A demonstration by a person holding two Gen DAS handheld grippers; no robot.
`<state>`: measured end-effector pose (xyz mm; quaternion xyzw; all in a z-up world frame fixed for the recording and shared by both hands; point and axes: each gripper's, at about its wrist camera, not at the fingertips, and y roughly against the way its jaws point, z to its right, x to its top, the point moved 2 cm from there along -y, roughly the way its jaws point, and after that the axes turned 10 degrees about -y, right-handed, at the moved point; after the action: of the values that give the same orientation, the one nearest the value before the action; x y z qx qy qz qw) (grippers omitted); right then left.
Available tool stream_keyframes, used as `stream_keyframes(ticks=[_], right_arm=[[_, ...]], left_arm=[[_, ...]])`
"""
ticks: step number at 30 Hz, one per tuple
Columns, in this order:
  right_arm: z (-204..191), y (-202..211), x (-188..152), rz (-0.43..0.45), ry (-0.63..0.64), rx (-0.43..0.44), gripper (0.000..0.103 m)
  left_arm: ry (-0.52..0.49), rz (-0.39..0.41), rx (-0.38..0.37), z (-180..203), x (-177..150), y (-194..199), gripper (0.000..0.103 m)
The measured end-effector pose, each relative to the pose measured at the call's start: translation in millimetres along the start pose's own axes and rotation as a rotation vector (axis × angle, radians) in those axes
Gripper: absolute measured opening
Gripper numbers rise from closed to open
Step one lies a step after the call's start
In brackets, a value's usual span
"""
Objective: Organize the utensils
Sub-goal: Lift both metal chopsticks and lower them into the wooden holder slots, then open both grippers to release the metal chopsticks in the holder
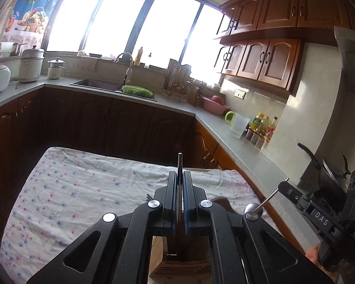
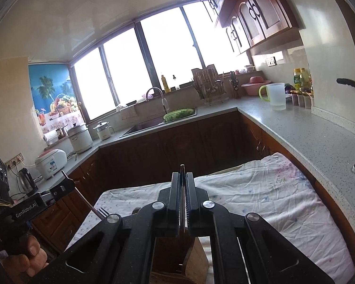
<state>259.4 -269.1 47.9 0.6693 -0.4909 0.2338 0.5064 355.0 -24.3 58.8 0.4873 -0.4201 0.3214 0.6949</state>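
Note:
My left gripper [image 1: 180, 177] is shut on the thin metal handle of a fork [image 1: 179, 165], held upright over a wooden utensil block [image 1: 179, 264] below the jaws. In the right wrist view the same gripper [image 2: 65, 179] shows at left with the fork's tines [image 2: 102, 211] pointing down. My right gripper [image 2: 182, 177] is shut on a thin utensil handle [image 2: 182, 169], also over the wooden block [image 2: 168, 260]. In the left wrist view the right gripper [image 1: 282, 184] holds a metal spoon [image 1: 254, 208], bowl down, beside the block.
A table with a floral cloth [image 1: 82, 189] lies under both grippers. Dark cabinets and a grey L-shaped countertop [image 1: 224, 127] stand behind it, with a sink [image 1: 99, 84], green basket [image 1: 137, 90], dish rack, plastic jug [image 1: 237, 124], bottles and cookers. A stove area lies at right.

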Motion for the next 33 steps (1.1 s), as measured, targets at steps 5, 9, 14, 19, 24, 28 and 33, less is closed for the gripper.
stream_keyframes(ticks=[5, 9, 14, 19, 24, 28, 33], right_arm=[[8, -9, -10, -0.030, -0.005, -0.012, 0.004], [10, -10, -10, -0.038, -0.014, -0.015, 0.004], [12, -11, -8, -0.042, -0.020, -0.010, 0.005], [13, -13, -9, -0.059, -0.033, 0.010, 0.009], [14, 1, -7, -0.037, -0.059, 0.035, 0.044], [16, 23, -2, 0.018, -0.082, 0.058, 0.071], [19, 48, -4, 0.043, -0.103, 0.074, 0.088]], left_arm=[[-0.010, -0.019, 0.022, -5, -3, -6, 0.003], [-0.011, -0.022, 0.024, -5, -1, -3, 0.003], [-0.013, -0.025, 0.027, -3, -3, -1, 0.004], [-0.014, -0.040, 0.017, -6, -7, 2, 0.006], [-0.004, 0.002, 0.020, -7, -6, 21, 0.054], [0.002, 0.010, 0.020, -8, -14, 36, 0.057], [0.011, 0.007, 0.033, -8, -32, 63, 0.071]])
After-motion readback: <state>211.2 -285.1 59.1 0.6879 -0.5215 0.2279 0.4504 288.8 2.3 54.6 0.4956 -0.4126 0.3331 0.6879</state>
